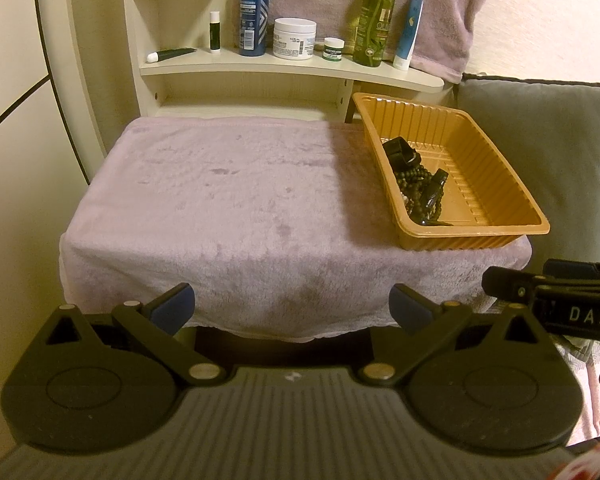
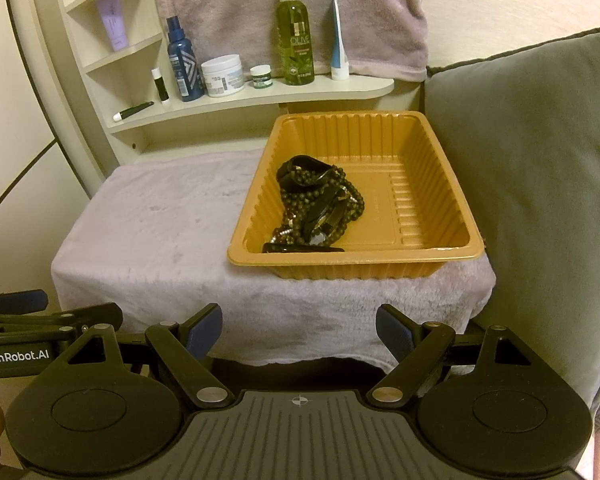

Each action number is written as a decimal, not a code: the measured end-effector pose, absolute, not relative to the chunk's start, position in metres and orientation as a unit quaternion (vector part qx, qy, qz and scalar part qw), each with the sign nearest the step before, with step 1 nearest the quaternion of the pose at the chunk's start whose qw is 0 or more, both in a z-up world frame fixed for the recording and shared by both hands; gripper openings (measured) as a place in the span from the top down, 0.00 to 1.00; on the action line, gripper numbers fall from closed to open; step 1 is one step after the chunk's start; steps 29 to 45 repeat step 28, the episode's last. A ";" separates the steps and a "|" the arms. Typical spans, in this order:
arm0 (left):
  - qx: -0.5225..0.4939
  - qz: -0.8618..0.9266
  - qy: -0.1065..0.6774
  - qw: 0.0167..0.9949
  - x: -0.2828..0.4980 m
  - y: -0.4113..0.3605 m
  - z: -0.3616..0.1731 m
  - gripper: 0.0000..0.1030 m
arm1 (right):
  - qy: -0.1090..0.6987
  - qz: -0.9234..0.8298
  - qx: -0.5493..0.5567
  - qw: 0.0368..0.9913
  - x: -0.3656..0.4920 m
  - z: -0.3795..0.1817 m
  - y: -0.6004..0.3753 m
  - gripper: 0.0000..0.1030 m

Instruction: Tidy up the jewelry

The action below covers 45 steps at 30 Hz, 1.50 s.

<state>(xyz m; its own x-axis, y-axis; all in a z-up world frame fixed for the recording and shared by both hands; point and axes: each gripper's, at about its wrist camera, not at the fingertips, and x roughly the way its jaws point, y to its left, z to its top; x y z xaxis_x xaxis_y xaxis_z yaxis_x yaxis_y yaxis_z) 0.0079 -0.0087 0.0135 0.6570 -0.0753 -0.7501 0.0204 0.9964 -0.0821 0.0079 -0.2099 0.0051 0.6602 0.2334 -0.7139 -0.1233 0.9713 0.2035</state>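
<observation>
An orange ribbed plastic tray [image 2: 432, 184] sits on the right part of a table covered by a pale pink towel [image 2: 160, 232]. In it lies a tangled pile of dark beaded necklaces and black bracelets [image 2: 320, 208]. The tray [image 1: 480, 152] and the jewelry [image 1: 416, 178] also show in the left wrist view. My left gripper [image 1: 292, 306] is open and empty, held before the table's front edge. My right gripper [image 2: 298, 330] is open and empty, in front of the table below the tray. Each gripper shows at the edge of the other's view.
A cream shelf [image 2: 260, 98] behind the table holds bottles, jars and tubes, with a pink towel hung behind. A grey cushion [image 2: 540, 168] stands right of the table. The towel's left part [image 1: 220, 200] is bare.
</observation>
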 end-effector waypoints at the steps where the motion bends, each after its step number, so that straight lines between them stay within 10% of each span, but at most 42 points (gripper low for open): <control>1: -0.033 -0.026 0.413 0.910 0.008 -0.009 0.013 0.00 | 0.401 0.098 0.068 0.908 0.008 0.006 -0.210 0.19; 45: -0.038 -0.031 0.403 0.914 0.009 -0.007 0.017 0.00 | 0.400 0.099 0.069 0.909 0.010 0.009 -0.209 0.19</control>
